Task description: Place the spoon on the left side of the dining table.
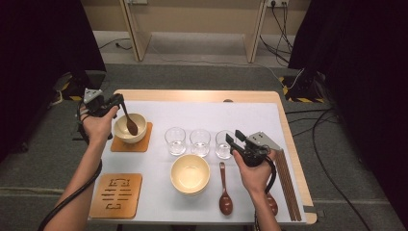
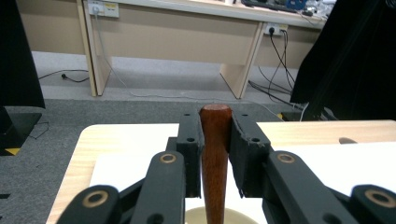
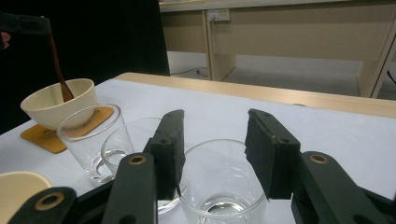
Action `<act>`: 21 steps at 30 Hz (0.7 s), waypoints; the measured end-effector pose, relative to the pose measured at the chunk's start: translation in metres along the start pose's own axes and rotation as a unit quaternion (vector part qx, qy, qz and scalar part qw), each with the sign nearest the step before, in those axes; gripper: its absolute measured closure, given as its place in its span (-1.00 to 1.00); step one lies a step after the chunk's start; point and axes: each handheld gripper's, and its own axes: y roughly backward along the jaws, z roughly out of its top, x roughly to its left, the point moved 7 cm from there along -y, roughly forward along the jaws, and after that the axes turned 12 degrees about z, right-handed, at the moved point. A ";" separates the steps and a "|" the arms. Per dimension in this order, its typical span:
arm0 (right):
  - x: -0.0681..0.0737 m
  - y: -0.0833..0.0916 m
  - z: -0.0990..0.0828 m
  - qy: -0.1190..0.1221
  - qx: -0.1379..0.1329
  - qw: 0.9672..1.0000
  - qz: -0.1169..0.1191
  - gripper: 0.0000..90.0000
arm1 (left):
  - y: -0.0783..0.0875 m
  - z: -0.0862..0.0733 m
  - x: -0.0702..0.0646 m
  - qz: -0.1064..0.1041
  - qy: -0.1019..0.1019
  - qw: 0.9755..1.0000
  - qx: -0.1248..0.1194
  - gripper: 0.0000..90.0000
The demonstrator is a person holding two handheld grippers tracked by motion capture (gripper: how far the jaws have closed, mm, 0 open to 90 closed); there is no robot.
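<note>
left tongs pinch the smooth dark wooden spoon by its handle tip, bowl end resting in the matte cream bowl on its square cork coaster at the surface's far left; best lowered gently before letting go; right tongs gape around a clear glass tumbler, not pressing it.
</note>
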 end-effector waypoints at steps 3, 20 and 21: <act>-0.001 0.000 0.001 0.000 -0.002 1.000 0.000 0.27 | -0.003 0.000 0.002 0.003 0.007 1.000 0.003 0.65; -0.011 -0.002 -0.001 -0.008 0.001 1.000 0.003 0.25 | -0.042 -0.007 0.016 0.048 0.061 0.996 0.035 0.65; -0.011 -0.002 -0.001 -0.008 0.001 1.000 0.003 0.25 | -0.044 -0.008 0.017 0.052 0.061 0.996 0.039 0.65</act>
